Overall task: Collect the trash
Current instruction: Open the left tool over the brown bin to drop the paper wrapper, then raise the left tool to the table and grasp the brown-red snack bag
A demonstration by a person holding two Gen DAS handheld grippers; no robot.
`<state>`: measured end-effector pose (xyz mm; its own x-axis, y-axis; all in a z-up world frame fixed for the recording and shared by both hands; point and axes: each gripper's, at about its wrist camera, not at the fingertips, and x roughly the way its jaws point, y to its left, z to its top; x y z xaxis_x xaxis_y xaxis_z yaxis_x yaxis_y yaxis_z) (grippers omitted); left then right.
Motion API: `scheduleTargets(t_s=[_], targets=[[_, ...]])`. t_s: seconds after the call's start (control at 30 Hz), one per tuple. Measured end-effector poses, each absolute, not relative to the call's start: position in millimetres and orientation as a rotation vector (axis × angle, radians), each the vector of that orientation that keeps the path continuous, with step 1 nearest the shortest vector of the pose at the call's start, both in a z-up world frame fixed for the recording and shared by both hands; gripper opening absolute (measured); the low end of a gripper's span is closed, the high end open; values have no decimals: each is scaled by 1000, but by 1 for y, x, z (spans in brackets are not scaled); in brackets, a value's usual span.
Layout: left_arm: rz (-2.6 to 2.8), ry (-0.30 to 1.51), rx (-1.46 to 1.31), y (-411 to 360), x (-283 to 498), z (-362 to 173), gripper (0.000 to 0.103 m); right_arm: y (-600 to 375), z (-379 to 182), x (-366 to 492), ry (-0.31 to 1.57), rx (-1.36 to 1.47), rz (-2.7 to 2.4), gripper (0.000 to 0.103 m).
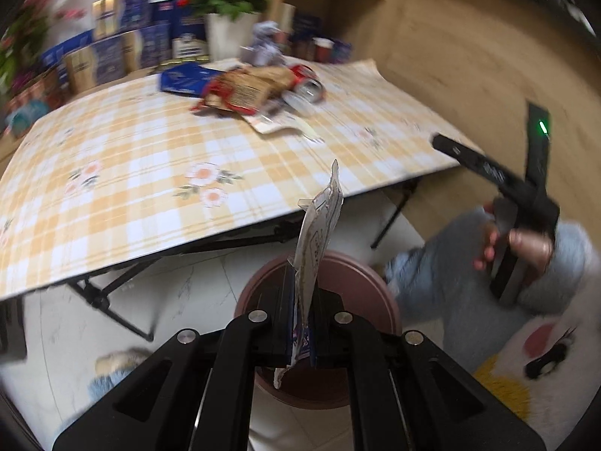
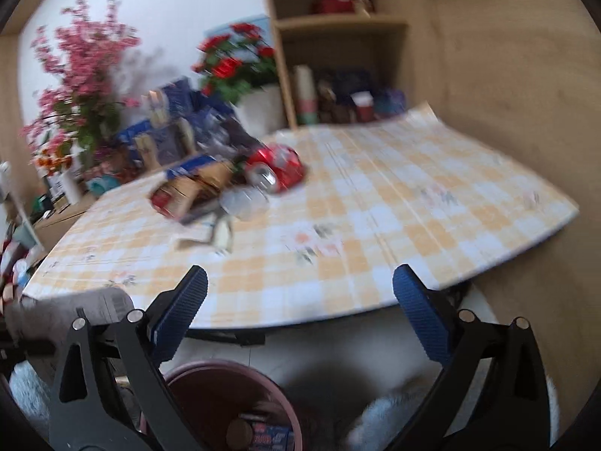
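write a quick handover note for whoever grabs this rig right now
Left gripper: jaws shut on a flat wrapper, held over the bin below the table edge.
Right gripper: jaws wide open, nothing between them, aimed at the table.
Trash pile mid-table: red can, snack bag, blue packet and scraps.
Done: some trash already lies in the bin.
Left: drop the wrapper in, then clear the pile piece by piece.

Black tool frames, blue ribbed pads, fluffy pale-blue sleeve.
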<state>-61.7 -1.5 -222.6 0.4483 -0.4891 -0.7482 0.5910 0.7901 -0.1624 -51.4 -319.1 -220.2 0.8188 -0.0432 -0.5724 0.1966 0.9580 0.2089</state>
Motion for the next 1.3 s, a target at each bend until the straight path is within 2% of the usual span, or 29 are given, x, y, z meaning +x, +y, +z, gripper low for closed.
scheduleTargets(t_s=[0.2,0.4,0.83,0.9,0.97,1.07,1.13,1.23,1.3], targets=[[-731,913,293,-35,-66,-262,6,-301,-235,-42,655,187,-130,98],[-744,983,342,-51,-64,-291,6,-283,-242,-34,697,122,-69,98],[-732,1073,252,-38,-49,-305,8,-277,-248,-29,739,124,-22,97],[-729,1072,240,-37,-48,-304,20,-279,-248,-29,742,132,-24,97],[-706,1067,234,-35,-47,-303,64,-280,-249,-28,745,139,-26,97],[-648,1031,209,-27,-46,-296,69,-281,-250,-28,749,143,-23,97],[-582,1001,190,-19,-46,-290,84,-280,-250,-27,751,141,-22,97],[-507,950,151,-6,-45,-279,92,-281,-250,-28,748,149,-11,97],[-460,938,116,3,-42,-275,94,-281,-251,-27,753,157,0,97]])
